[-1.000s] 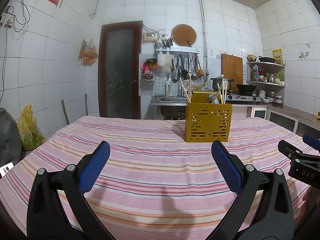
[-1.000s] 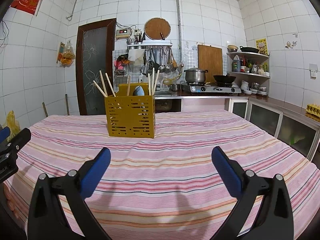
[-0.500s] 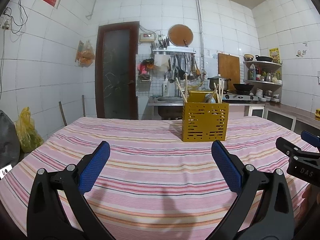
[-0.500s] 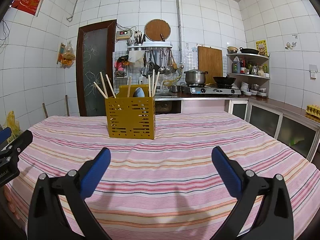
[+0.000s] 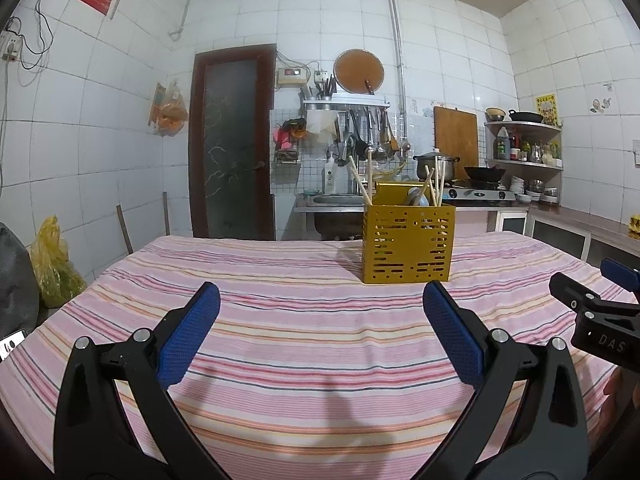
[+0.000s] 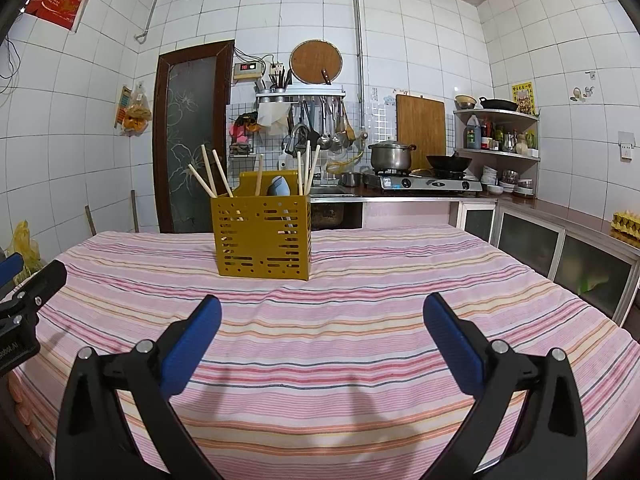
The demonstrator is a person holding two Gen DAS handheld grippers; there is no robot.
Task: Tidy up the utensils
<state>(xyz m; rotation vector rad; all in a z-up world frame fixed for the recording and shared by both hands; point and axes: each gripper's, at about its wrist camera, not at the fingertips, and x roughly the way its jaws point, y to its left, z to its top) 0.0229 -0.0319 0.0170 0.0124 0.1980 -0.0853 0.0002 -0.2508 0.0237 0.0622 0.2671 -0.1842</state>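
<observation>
Both the left tongs [image 5: 321, 327] and the right tongs [image 6: 322, 329] hung wide and empty over the striped counter [image 6: 380, 304]. My worry was the yellow utensil caddy [image 6: 262, 237]: light-looking and loaded tall, so a clumsy tug on a stick could tip it. It stood upright mid-counter, well apart from both tongs, slotted walls, pale chopsticks [image 6: 218, 174] fanning out, a bluish spoon [image 6: 278, 187] tucked inside.
</observation>
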